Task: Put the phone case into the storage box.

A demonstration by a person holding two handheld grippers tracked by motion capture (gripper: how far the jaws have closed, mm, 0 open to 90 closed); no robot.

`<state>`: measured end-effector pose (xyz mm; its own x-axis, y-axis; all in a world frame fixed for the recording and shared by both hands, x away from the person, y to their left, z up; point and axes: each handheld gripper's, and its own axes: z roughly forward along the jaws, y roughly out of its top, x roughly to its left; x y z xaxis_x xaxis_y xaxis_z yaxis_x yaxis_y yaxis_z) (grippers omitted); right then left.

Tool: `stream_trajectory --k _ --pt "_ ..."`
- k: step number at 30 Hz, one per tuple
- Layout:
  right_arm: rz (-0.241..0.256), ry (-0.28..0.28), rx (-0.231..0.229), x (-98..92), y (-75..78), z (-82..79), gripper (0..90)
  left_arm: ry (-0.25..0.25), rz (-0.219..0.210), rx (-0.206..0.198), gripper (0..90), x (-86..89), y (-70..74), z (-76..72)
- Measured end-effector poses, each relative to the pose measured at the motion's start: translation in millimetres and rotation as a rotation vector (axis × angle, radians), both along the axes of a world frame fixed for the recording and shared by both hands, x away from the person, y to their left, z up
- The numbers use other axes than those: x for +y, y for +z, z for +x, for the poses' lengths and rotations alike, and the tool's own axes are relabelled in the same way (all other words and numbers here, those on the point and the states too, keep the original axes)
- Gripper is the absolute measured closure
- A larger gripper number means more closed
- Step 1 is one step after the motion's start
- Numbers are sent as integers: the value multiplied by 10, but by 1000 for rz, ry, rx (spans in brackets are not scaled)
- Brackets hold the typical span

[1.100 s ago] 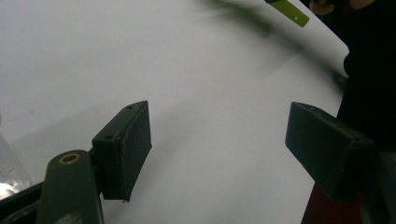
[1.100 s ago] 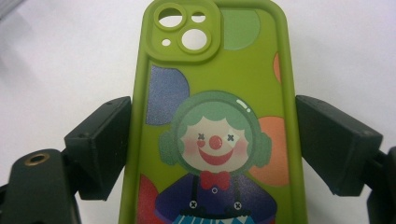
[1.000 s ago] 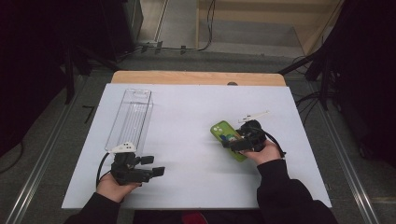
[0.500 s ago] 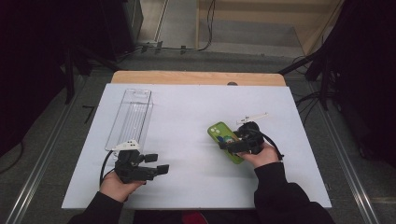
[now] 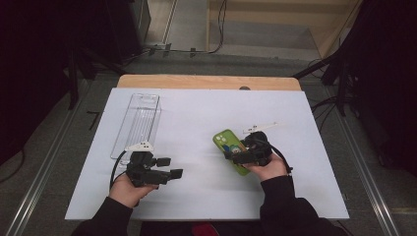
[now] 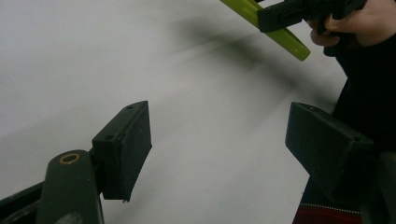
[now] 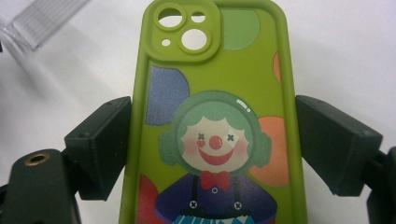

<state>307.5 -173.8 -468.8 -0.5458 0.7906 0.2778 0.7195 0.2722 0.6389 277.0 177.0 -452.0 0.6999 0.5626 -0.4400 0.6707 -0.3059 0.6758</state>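
High view | right tool (image 5: 235,153) clamps green phone case (image 5: 227,142) mid-table | left tool (image 5: 169,167) released, bare table (image 5: 196,113) around

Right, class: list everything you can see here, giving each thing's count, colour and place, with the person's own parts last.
Phone case: one, green with a clown picture, right of the table's centre, between the right gripper's jaws.
Box: one, clear plastic, far left part of the table.
Table: one, white top with a wooden far edge.
Left gripper: one, black, open, near left, holding nothing.
Right gripper: one, black, shut on the phone case.
Hands: two, dark sleeves, near edge.
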Motion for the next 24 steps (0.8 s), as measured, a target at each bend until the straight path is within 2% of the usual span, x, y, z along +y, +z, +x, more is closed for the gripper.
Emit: stream_trajectory --k 9,14,20,24 --pt "13 -25 -8 141 51 0 140 1 19 -5 234 -116 81 96" --pt "27 -24 -13 224 69 2 140 5 8 -6 234 -174 129 167" --pt "58 -47 -9 298 55 -11 140 29 22 0 233 -204 171 271" --pt "76 -70 -36 313 48 -50 140 49 29 -2 233 -217 184 309"
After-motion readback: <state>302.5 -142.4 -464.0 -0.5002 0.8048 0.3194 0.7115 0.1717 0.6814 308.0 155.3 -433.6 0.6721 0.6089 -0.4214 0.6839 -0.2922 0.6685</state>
